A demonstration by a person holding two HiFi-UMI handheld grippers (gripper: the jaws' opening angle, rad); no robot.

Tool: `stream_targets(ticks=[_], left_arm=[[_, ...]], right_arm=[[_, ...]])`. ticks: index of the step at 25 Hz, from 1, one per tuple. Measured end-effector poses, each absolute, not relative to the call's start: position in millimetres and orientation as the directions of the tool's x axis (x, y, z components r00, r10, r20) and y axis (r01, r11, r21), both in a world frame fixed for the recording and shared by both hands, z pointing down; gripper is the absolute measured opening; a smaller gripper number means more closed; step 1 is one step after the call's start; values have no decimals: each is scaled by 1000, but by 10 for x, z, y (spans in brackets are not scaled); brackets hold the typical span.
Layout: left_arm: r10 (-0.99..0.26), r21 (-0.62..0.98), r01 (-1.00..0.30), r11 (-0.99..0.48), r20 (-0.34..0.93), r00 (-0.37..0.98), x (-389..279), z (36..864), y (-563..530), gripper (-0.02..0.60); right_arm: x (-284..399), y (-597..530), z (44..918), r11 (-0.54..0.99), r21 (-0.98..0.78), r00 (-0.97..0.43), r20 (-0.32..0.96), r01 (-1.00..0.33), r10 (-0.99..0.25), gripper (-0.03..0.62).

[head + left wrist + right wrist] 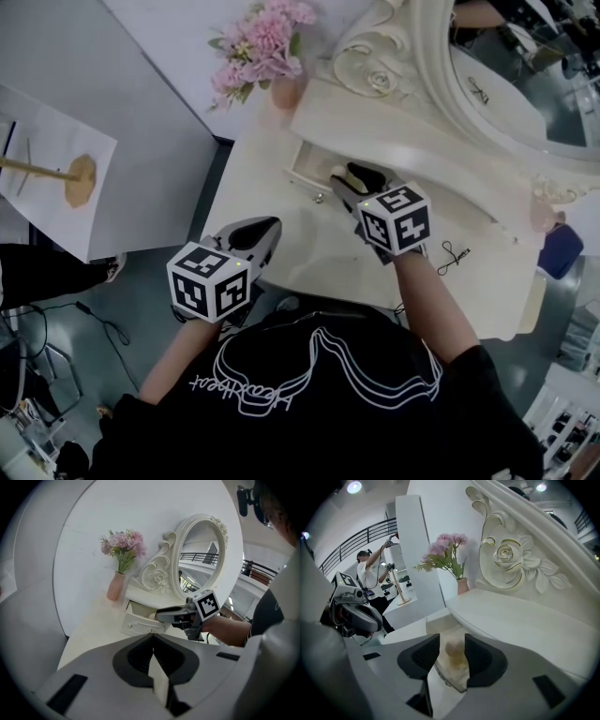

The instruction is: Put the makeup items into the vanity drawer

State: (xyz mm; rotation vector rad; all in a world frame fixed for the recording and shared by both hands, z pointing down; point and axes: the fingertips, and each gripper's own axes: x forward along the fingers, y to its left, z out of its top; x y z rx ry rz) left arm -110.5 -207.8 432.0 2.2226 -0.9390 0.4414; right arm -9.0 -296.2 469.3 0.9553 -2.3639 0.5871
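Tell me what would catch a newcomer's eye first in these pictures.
The ornate cream mirror with its carved rose rises at the back of the vanity. Pink flowers stand in a vase to its left. In front, the right tool reaches into the open drawer, with a pale round item between its parted jaws.

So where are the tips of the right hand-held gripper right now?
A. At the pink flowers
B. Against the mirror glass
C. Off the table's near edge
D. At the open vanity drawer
D: in the head view the right hand-held gripper reaches its tips over the pulled-out vanity drawer, and the right gripper view looks down into that drawer.
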Motion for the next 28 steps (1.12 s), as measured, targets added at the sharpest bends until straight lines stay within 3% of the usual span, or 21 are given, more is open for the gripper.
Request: stream_targets(ticks=[11, 20, 24, 28], left_arm=[[-487, 455, -712, -535, 522, 700, -1054, 4265, -2065, 2], [-472, 452, -674, -584, 487, 735, -936, 4122, -1930, 2], [-449, 455, -645, -614, 471, 760, -841, 4071, -1808, 2], [-410, 453, -600, -659, 453, 792, -698, 4002, -1664, 2]], right_arm=[[-63, -2837, 4646, 646, -243, -643, 575, -724, -505, 199], [-78, -2390, 4281, 661, -310, -716, 464, -683, -522, 167], [-25, -2119, 4103, 646, -331, -721, 417, -687, -553, 99], [27, -1847, 4005, 626, -326, -703, 398, -709, -589, 78]])
